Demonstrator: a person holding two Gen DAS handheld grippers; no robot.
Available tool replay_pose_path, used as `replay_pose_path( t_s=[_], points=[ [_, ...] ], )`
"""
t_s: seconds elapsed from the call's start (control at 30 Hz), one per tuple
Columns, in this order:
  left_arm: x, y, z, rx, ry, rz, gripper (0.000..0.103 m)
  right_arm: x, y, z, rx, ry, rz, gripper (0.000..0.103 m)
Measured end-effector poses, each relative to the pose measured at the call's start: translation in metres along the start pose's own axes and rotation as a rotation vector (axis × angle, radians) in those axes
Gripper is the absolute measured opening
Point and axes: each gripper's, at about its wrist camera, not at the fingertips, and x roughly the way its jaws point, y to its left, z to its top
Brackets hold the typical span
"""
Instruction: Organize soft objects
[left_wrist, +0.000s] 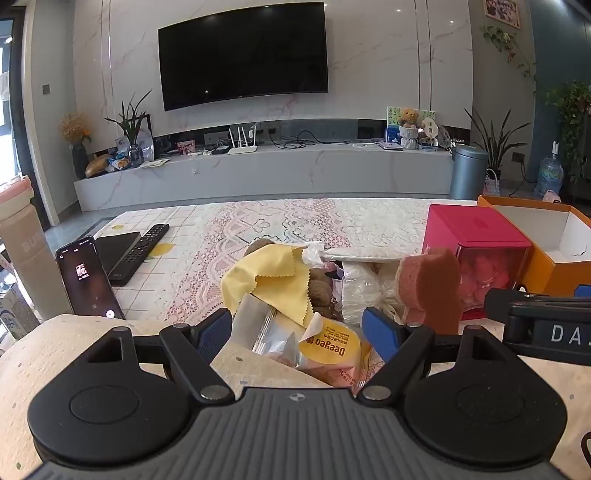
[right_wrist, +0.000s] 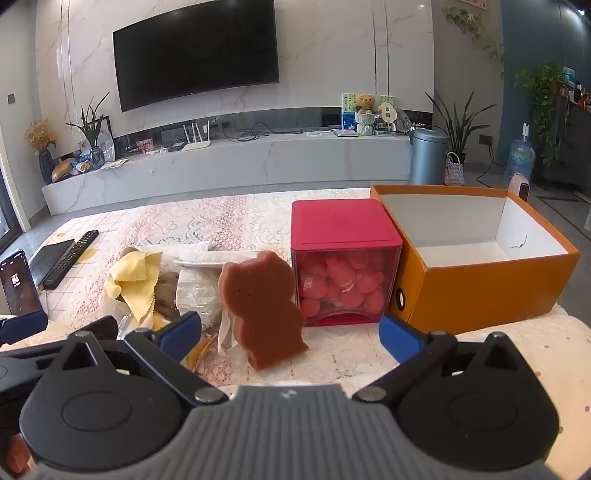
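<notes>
Standing wide apart with nothing gripped, the jaws of the left gripper (left_wrist: 297, 328) are aimed at a heap of soft things, which suggests that a first pick has not yet been made. Between and just beyond these jaws a yellow snack packet (left_wrist: 332, 347) is seen, with a yellow cloth (left_wrist: 273, 280) draped further ahead over some brown lumps that cannot be identified. The right gripper (right_wrist: 290, 332) is likewise held wide and empty, and a brown bear-shaped sponge (right_wrist: 264, 310) is found upright between its 2 fingers, a little ahead of the tips. Beyond the right-hand jaw an open orange box (right_wrist: 480, 291) is placed, judged to be the bin for the sorted items, since it is empty. Just left of it a red dispenser (right_wrist: 343, 266) filled with pink puffs is set, touching the box.
</notes>
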Motion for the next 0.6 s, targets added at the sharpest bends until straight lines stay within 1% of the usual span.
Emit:
replay_pose_path(
  t_s=[0.07,0.13,0.23,0.33,0.37,0.6],
  points=[
    [0.0001,0.0004,0.0000,-0.001,0.002,-0.009,0.094,-0.0001,0.0003,0.0006,-0.002,-0.004,-0.002,0.100],
    [0.0002,0.0007,0.0001,0.001,0.006,-0.011,0.090,-0.0001,0.0006,0.0012,0.000,-0.002,-0.003,0.100],
    [0.0006,0.0001,0.0012,0.006,0.007,-0.006,0.090,-0.0012,0.0010,0.0021,0.003,-0.001,-0.003,0.100],
    [0.0025,-0.0006,0.0016,0.006,0.014,-0.017,0.090,0.0013,-0.0011,-0.0014,0.006,-0.001,-0.003,0.100],
    [0.0027,-0.0016,0.0018,0.010,0.015,-0.016,0.090,0.0011,0.0035,-0.0024,0.006,-0.002,-0.003,0.100],
    [0.0013,-0.0020,-0.0019,0.015,0.005,-0.016,0.090,0.0012,-0.0003,0.0007,0.006,0.002,-0.004,0.100]
  ],
)
